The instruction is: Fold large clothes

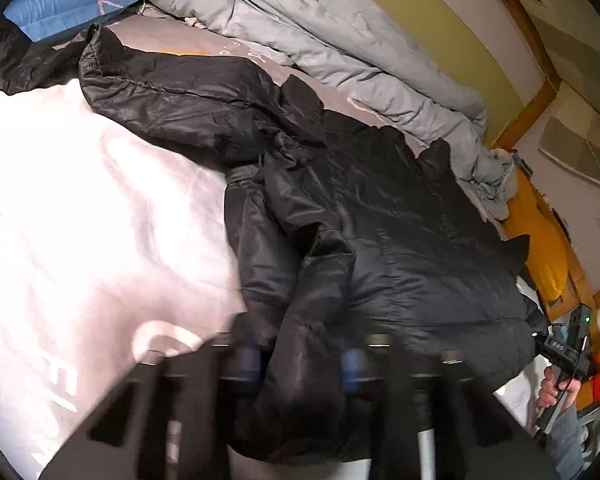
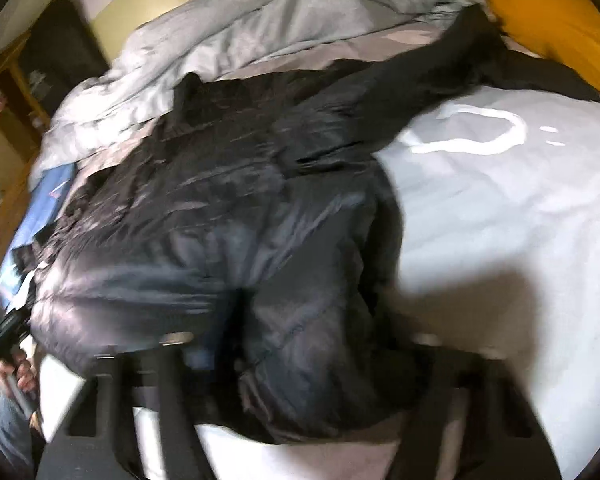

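A black puffer jacket [image 1: 380, 216] is seen spread across a white bed sheet [image 1: 80, 208], with a blue pillow [image 1: 64, 4] at the far left and a rumpled grey duvet [image 1: 320, 40] beyond it toward the wall. At the jacket's near hem, a fold of the dark fabric is seen between the narrowly parted fingers of the left gripper [image 1: 300, 364], though whether the pads press on it cannot be told. Further right, the right gripper [image 2: 300, 356] is blurred over another bunch of hem, its grip likewise unclear.
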`<state>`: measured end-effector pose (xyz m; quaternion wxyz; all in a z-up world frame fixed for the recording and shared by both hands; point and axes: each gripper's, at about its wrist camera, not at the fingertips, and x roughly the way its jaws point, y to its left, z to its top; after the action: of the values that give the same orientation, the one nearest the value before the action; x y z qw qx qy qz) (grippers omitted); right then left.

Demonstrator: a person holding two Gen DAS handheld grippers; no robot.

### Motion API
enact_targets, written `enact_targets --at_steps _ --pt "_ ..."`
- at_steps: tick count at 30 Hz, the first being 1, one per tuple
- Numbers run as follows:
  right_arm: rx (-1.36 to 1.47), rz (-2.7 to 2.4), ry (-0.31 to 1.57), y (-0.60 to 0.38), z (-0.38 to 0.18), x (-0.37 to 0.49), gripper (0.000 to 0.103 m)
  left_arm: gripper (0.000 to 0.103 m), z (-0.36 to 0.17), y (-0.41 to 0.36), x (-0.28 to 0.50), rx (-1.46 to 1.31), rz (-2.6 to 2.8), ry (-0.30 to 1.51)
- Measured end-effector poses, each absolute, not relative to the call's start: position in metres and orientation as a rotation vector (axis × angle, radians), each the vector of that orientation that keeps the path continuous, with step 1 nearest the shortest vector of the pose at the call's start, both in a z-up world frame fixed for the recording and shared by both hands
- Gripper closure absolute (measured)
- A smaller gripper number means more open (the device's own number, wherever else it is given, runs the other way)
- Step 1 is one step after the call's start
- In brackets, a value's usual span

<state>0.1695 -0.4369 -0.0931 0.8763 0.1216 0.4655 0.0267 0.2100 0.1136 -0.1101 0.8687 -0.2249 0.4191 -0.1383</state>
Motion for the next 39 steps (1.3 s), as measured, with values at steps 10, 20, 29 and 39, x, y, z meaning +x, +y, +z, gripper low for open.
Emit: enact_targets --at_steps 10,20,29,39 --pt "0.187 0.09 0.853 -0.415 -0.054 0.129 0.091 0.091 -0.062 0.111 0.132 -0.368 -0.183 0.796" --pt "0.142 -0.002 0.911 -0.41 -0.056 0.112 0.074 0.04 -0.056 0.092 0.119 -0.157 -0.052 0.714" --pt "0.1 -0.143 0.683 -0.421 -0.019 0.093 0.005 0.015 -0.029 0.081 0.095 -0.084 -0.018 0.504" --pt "0.011 -0.098 0.586 -0.392 -0.009 0.084 0.001 0.0 -0.007 0.056 0.062 0.044 -0.009 0.287"
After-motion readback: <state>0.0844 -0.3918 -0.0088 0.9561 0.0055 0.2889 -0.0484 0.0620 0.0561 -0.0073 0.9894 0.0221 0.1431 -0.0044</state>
